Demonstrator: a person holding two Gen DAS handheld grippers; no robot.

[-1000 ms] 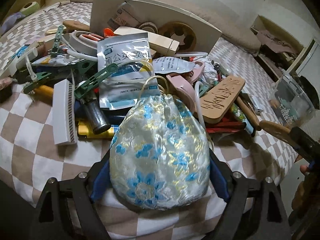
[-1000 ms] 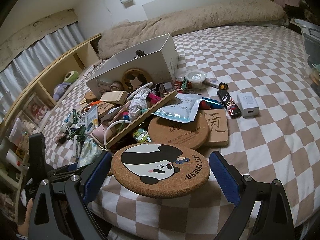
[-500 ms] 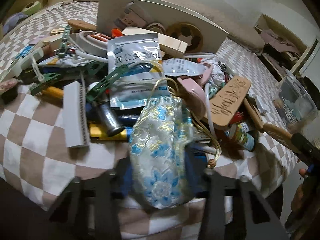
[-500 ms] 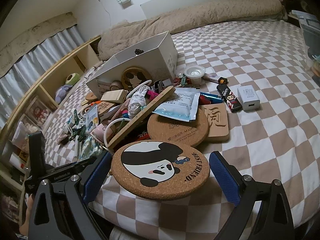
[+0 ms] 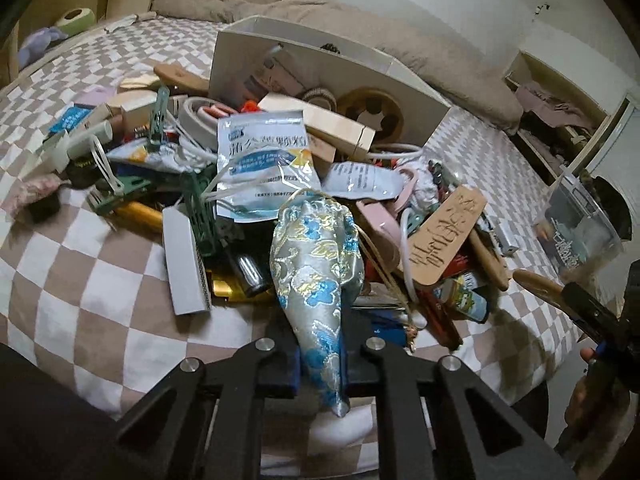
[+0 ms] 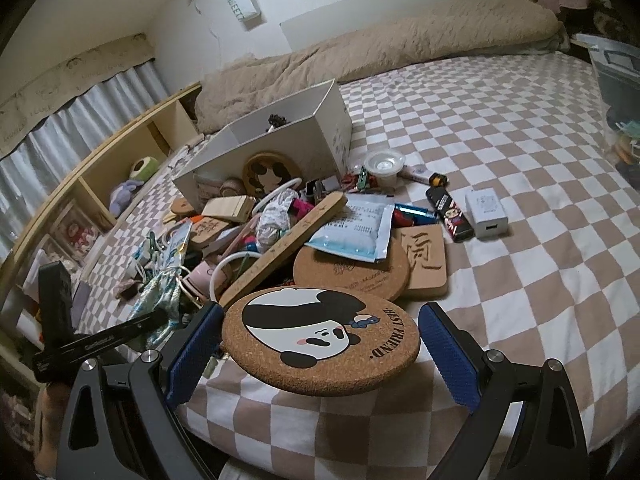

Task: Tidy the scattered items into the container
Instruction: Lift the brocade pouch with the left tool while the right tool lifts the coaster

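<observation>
- Left hand-held gripper [image 5: 320, 354] clamps brocade pouch [image 5: 318, 264]; its drawstring [image 5: 384, 272] trails among clutter and may snag on lifting.
- Right hand-held gripper [image 6: 320, 354] stands apart around panda coaster [image 6: 320, 338], ungripped.

Three round cork coasters [image 6: 320, 340], one white box [image 6: 288, 136]

Dim, warm indoor light in both views. Strong fisheye bending and black vignette at corners. Soft shadows under clutter; slight blur and noise throughout, no glare.
</observation>
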